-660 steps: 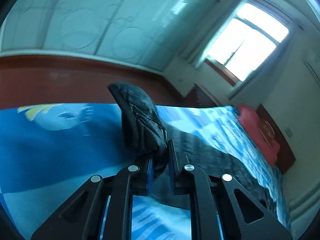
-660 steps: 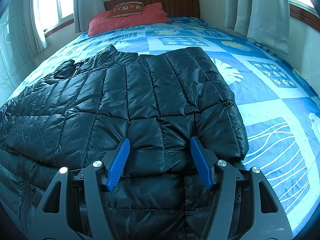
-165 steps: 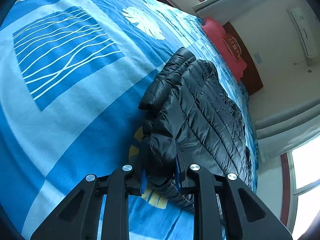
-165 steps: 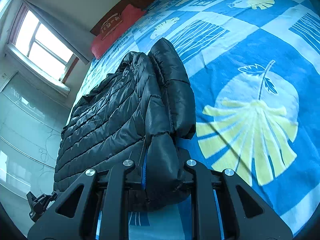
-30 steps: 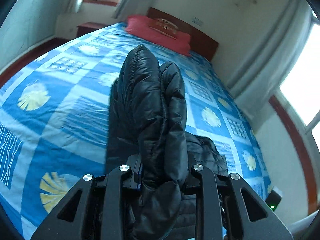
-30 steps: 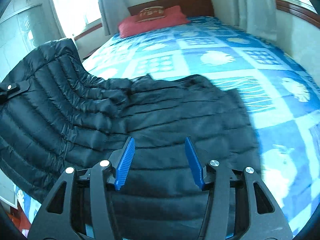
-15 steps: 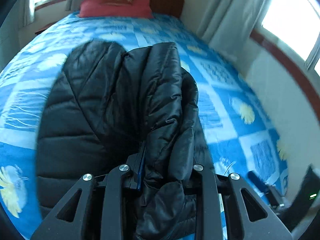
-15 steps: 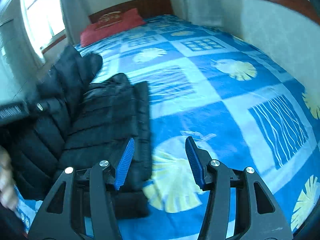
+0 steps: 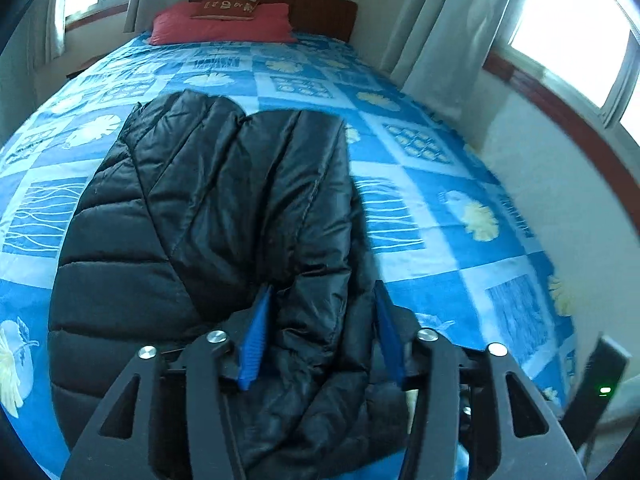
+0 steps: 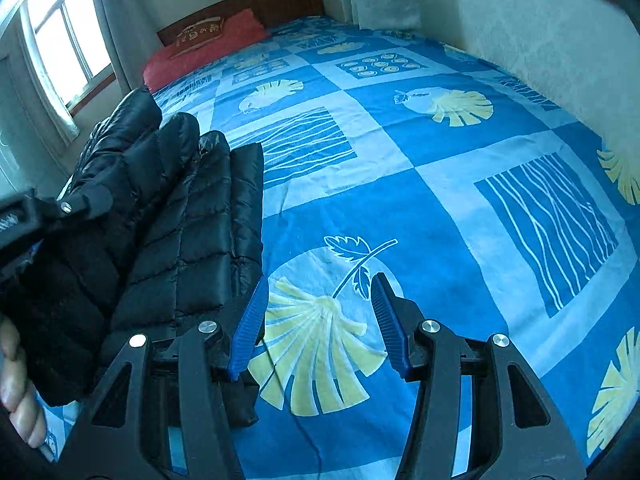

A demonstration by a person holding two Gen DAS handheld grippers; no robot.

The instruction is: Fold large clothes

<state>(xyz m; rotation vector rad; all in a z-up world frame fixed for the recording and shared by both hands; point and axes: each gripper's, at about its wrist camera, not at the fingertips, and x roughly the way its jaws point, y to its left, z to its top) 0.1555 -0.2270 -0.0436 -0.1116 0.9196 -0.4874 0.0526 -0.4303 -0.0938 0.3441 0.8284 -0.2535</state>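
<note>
Black puffer jacket [image 9: 208, 216], folded into a thick stack on the near left part of the bed [image 9: 420, 208], its layers doubled over to make a compact bundle. Left gripper [image 9: 320, 332]: jaws opening, a loose fold of jacket between them, apparently being let go. Right gripper [image 10: 316, 320]: jaws released and empty over bare bedspread just right of the stack, clear of the settling fabric.

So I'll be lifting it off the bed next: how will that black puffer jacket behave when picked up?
The black puffer jacket will probably flop: it lies in soft, sagging folds. Its puffy quilted panels suggest it is light for its bulk. The shiny shell may slip; a fold sits loose between the opening left gripper.
</note>
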